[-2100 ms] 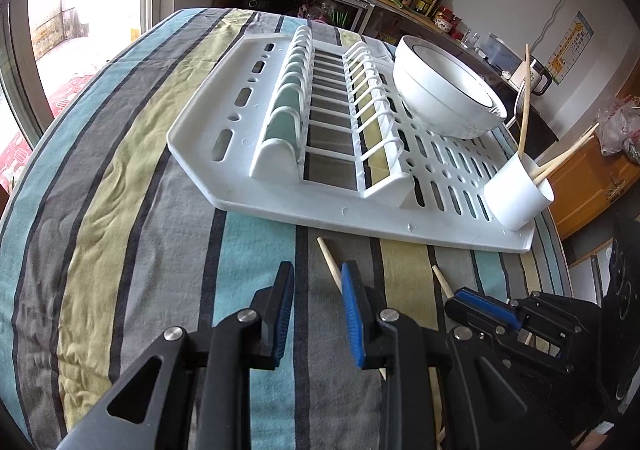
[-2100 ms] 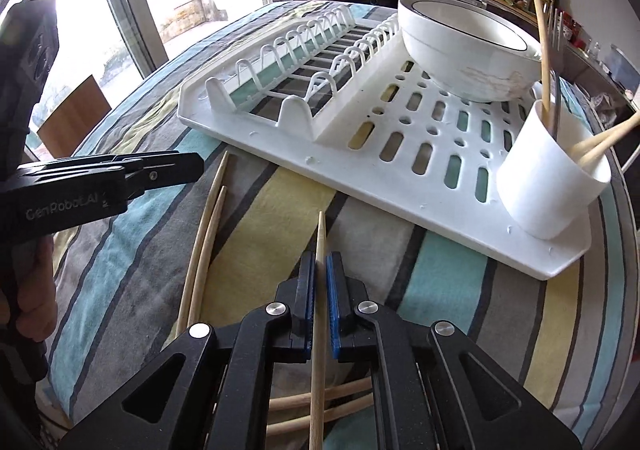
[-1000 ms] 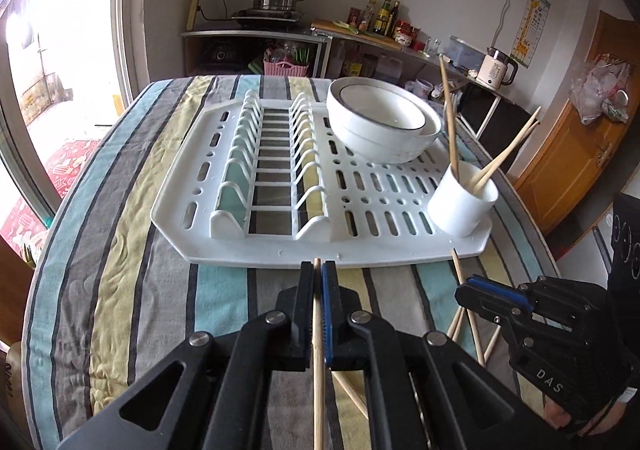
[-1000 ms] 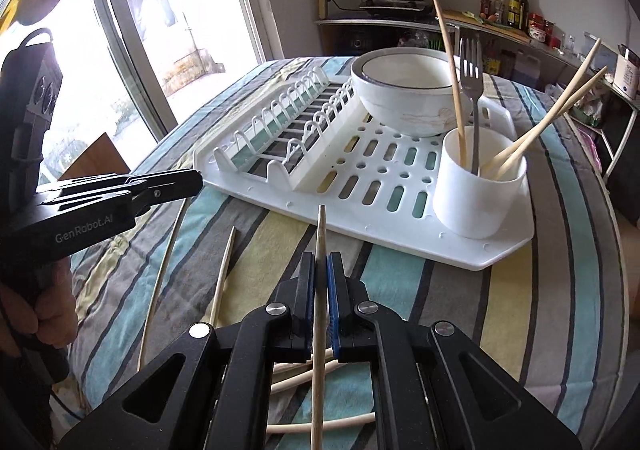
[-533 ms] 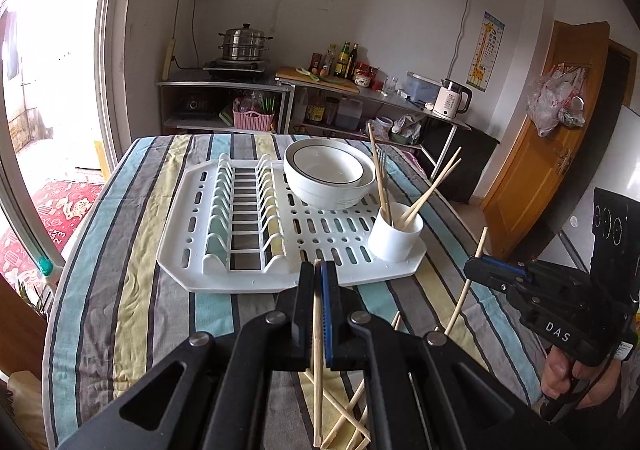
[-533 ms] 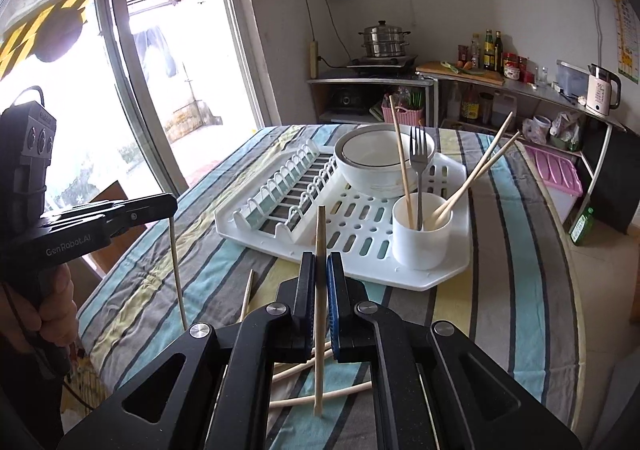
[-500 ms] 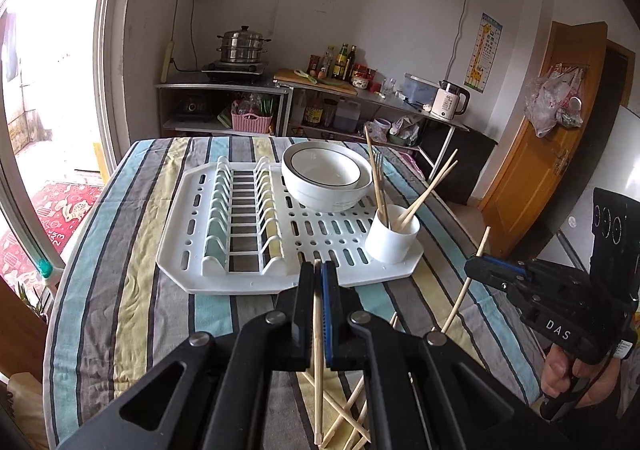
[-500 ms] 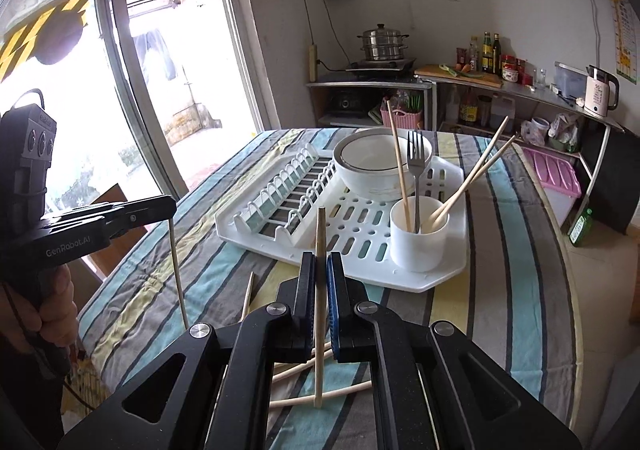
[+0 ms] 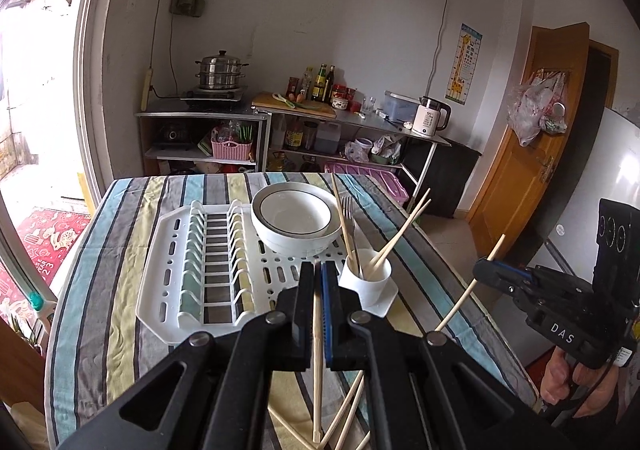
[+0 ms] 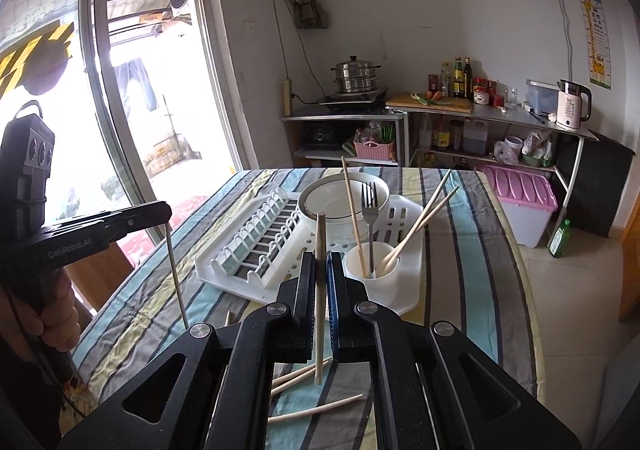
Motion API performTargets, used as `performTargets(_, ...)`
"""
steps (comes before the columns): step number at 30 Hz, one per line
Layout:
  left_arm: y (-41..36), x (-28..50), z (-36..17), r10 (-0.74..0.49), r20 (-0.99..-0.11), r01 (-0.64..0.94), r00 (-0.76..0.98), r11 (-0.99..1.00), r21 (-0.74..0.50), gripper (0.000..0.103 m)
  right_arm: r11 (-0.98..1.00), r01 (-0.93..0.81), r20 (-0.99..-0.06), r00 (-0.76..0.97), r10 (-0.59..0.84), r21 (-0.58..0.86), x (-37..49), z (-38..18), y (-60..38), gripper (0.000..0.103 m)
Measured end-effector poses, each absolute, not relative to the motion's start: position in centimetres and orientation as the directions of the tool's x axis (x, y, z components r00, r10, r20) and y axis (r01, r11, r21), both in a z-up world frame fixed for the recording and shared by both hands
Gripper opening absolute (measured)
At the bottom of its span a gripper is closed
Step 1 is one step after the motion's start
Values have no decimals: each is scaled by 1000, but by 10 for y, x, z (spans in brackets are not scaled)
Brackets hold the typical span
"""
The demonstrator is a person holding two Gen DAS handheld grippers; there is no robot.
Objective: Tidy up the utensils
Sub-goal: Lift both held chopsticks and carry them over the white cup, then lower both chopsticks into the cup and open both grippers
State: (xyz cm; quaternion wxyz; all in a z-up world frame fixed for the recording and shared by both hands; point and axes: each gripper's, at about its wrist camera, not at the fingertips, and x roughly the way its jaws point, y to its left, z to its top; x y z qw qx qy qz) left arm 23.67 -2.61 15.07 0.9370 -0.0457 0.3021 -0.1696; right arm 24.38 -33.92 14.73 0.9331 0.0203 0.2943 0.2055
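Above the striped table (image 9: 120, 290), the left gripper (image 9: 318, 278) and right gripper (image 10: 320, 270) each pinch 1 chopstick (image 10: 320, 290), its length nearly upright, while the white cup (image 10: 372, 266) stands ahead, nearer the right gripper.

Cup (image 9: 370, 282) on rack (image 9: 168, 274), beside bowl (image 9: 296, 219)

The counter is covered by a striped cloth (image 9: 120, 314), matt and slightly crumpled. On it sits a white dish rack (image 9: 168, 290) of smooth, glossy plastic, a glazed white bowl (image 9: 296, 217) and a smooth white cup (image 10: 370, 264). The chopsticks (image 10: 320, 290) look like pale, matt wood; the fork (image 10: 370, 209) is shiny metal. The fingers (image 9: 306, 314) are matt black plastic.
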Motion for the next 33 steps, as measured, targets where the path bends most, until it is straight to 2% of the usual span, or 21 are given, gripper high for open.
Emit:
performTargets(17,-105,321,197,-427,-446,390,787,904,-179,4,933,-307,-469,807,359,186,304,182,-369,5)
performTargets(33,-122,372,177,-454,-426,404,783,891,-206,4,934,-285,-473,806,355,214,351,165,-378,5)
